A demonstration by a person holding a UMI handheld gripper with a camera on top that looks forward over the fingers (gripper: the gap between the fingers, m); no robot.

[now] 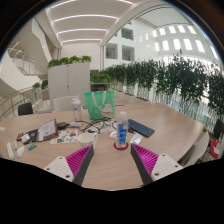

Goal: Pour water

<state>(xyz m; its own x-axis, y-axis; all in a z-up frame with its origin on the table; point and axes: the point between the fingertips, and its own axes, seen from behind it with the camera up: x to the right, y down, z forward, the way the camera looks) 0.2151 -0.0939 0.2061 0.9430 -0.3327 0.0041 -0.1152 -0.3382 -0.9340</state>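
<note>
A clear plastic water bottle [122, 130] with a blue label stands upright on a small red coaster on the wooden table [110, 168]. It is just beyond my fingertips, a little right of the midline between them. My gripper [113, 158] is open, its pink pads [80, 158] spread wide with only bare tabletop between them. Nothing is held. No cup or other vessel is plain to see near the bottle.
A green bag [98, 104] stands further back on the table amid small clutter. A dark tablet or notebook [141, 127] lies right of the bottle. Papers and small items [40, 133] lie at the left. Potted plants [170, 80] line the far side.
</note>
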